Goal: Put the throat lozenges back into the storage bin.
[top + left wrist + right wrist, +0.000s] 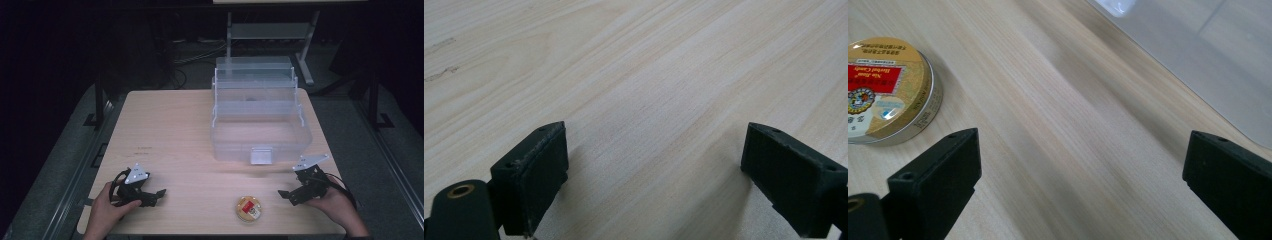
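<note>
A small round gold tin (pixel 248 208) with a red label lies flat near the table's front edge; the same tin (pixel 885 90) sits at the left of the right gripper view. My right gripper (pixel 286 195) rests low on the table to the tin's right, open and empty, as the wide gap between its jaws (pixel 1078 185) confirms. My left gripper (pixel 159 194) sits at the front left, open, with bare wood between its jaws (pixel 654 175). A clear plastic box (pixel 260 127) with its lid raised stands at the back right.
The light wood table (pixel 170 130) has bare room across its left half and middle. The box's wall (pixel 1198 55) lies close ahead of the right gripper. A white latch (pixel 261 155) sticks out at the box's front. Dark floor and a metal stand (pixel 270 35) lie beyond.
</note>
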A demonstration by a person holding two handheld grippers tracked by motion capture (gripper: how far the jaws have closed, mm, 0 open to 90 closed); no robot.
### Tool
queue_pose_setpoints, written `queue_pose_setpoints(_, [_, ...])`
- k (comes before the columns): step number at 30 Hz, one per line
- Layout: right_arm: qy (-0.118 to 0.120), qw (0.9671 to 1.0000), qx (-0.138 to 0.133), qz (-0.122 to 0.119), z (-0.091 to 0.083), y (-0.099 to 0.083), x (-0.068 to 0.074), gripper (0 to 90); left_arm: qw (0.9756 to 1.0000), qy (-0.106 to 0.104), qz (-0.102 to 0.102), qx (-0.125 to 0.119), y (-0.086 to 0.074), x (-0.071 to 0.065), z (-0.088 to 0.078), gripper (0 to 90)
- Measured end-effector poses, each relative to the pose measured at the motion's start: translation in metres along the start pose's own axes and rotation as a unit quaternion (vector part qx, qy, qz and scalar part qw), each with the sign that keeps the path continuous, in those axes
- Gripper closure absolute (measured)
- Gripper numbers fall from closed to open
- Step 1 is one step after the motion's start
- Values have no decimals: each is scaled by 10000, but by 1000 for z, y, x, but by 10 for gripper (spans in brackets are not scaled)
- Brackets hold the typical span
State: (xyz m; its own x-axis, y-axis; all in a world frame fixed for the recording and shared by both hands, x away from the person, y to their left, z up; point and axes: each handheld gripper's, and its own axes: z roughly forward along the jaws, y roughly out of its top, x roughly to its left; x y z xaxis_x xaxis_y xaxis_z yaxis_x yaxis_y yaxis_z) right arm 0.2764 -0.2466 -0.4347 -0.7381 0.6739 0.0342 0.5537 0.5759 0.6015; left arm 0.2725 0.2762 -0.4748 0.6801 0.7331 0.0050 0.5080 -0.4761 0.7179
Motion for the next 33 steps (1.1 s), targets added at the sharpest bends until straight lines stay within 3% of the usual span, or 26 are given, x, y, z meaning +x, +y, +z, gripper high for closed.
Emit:
queue_pose_setpoints(16, [141, 9991, 199, -358, -2, 15, 12, 19, 10000, 2, -13, -11, 0, 0, 0, 107])
queue_pose_setpoints(33, [345, 9959, 381, -744, -1, 32, 29, 20, 10000, 2, -14, -12, 0, 0, 0, 107])
